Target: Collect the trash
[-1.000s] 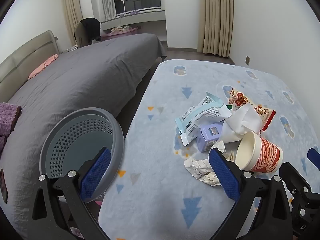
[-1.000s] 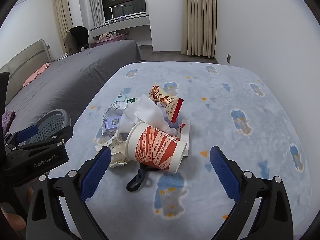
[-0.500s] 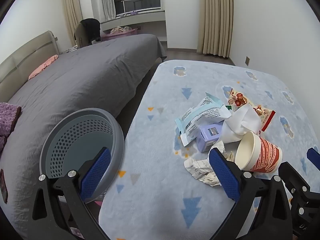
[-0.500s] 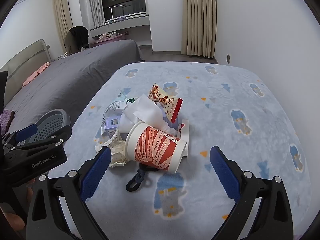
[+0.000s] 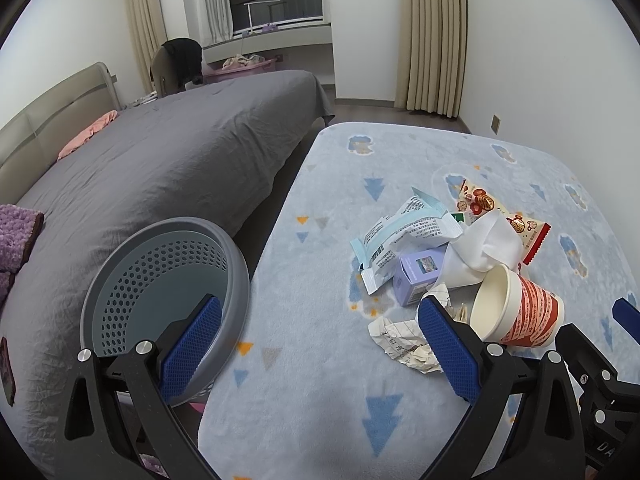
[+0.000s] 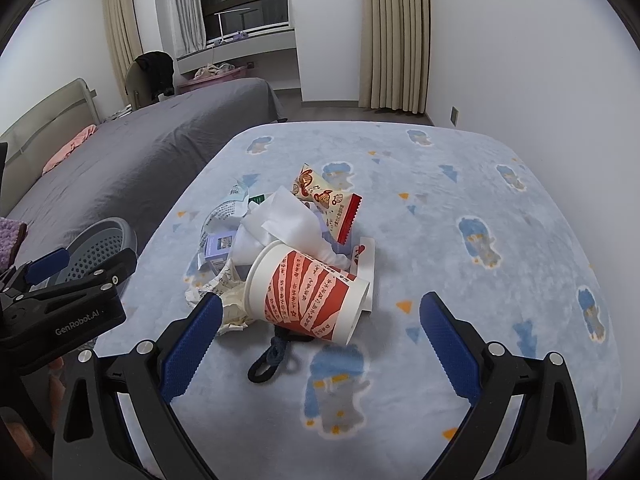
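Note:
A heap of trash lies on the blue patterned blanket (image 6: 460,208): a red-and-white paper cup (image 6: 308,292) on its side, white tissue (image 6: 280,220), a snack wrapper (image 6: 328,200), a purple box (image 6: 220,244), a printed packet (image 5: 408,232), crumpled paper (image 5: 404,340) and a dark cord loop (image 6: 272,360). My right gripper (image 6: 320,344) is open and empty, just short of the cup. My left gripper (image 5: 320,352) is open and empty, between the grey perforated basket (image 5: 132,264) and the heap. The cup also shows in the left wrist view (image 5: 516,308).
A grey bed (image 5: 160,168) with a pink cloth (image 5: 88,136) runs along the left, with a dark gap between it and the blanket. White walls and curtains (image 6: 396,36) stand behind. The left gripper body (image 6: 60,304) shows at the left of the right wrist view.

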Demonstrator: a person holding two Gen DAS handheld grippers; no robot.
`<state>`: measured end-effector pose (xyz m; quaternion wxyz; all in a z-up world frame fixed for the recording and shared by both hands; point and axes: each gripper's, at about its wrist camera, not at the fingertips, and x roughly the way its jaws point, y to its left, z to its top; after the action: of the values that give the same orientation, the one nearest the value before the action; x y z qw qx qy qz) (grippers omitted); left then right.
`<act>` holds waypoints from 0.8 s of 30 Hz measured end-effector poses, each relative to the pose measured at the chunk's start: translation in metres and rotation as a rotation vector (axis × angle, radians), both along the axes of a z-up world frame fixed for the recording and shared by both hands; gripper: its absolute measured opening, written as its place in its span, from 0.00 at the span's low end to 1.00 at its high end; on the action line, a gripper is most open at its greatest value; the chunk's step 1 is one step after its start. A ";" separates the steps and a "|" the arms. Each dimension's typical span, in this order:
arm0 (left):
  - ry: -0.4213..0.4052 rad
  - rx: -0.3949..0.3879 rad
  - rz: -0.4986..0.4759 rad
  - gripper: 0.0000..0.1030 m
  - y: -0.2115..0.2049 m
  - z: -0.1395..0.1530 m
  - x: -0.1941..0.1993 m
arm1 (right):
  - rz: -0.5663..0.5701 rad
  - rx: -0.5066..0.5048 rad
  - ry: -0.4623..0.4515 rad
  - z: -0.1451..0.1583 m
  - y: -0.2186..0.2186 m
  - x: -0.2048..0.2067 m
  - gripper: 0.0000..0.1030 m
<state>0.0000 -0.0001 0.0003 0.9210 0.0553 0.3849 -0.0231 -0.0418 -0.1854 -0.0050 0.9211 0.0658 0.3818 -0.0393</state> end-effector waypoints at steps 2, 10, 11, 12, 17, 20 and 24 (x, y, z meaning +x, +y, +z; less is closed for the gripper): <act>0.000 -0.001 0.000 0.94 0.000 0.000 0.000 | -0.003 0.001 0.003 0.000 -0.002 0.000 0.92; -0.001 0.000 0.001 0.94 -0.001 0.003 0.000 | -0.014 -0.001 0.012 -0.001 -0.003 0.001 0.92; -0.001 0.001 0.002 0.94 -0.002 0.004 0.001 | -0.015 -0.001 0.013 -0.002 -0.003 0.001 0.92; -0.001 0.001 0.001 0.94 -0.002 0.004 0.001 | -0.017 -0.001 0.014 -0.002 -0.004 0.001 0.92; -0.006 0.002 0.001 0.94 -0.005 0.005 0.001 | -0.022 0.007 0.022 -0.003 -0.006 0.002 0.92; -0.010 0.004 0.000 0.94 -0.004 0.002 -0.001 | -0.024 0.009 0.026 -0.005 -0.007 0.002 0.92; -0.011 0.006 -0.002 0.94 -0.004 0.001 -0.002 | -0.028 0.015 0.027 -0.006 -0.009 0.002 0.92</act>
<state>-0.0016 -0.0037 0.0013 0.9230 0.0586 0.3797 -0.0223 -0.0400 -0.1942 -0.0105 0.9147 0.0774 0.3935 -0.0502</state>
